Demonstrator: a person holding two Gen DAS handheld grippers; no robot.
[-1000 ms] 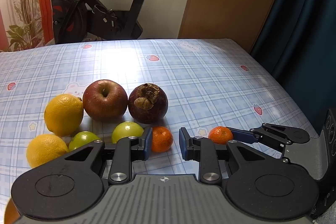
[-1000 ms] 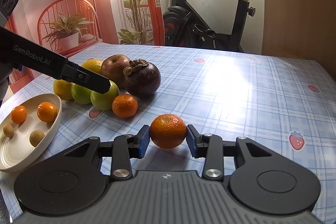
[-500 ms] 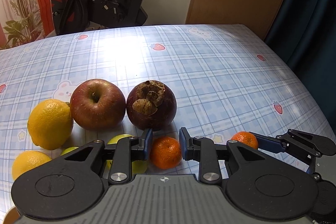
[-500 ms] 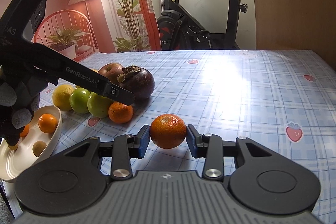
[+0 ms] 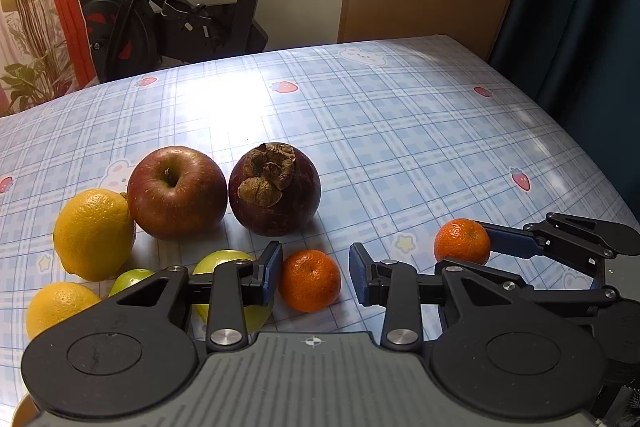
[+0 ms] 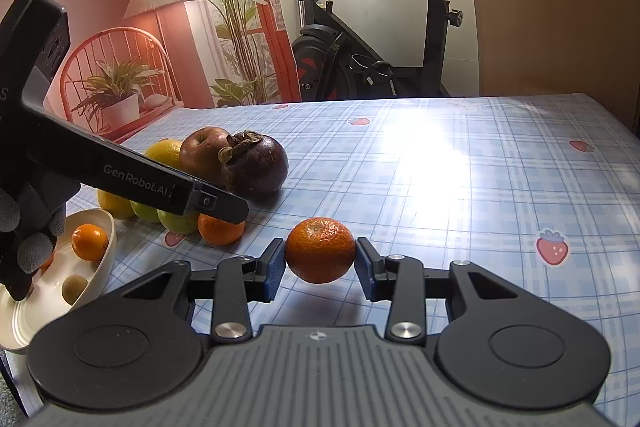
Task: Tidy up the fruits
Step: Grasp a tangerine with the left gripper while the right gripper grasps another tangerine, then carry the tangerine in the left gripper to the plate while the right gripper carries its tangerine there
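Right hand-held gripper [image 6: 320, 267] pinching a small round orange mandarin [image 6: 320, 250] just off the blue checked desk [image 6: 460, 187], near the dark purple mangosteen [image 5: 274, 189], left hand-held gripper [image 5: 312, 275] opening (pads not touching) around a second small mandarin [image 5: 309, 280] just before the mangosteen

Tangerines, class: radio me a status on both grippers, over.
Right gripper shut on one tangerine. Left gripper opening around second tangerine, fingers not touching. Green fruit crowds left finger.

Bright window glare on the tablecloth [image 5: 224, 107]; sharp, fisheye-bent edges.
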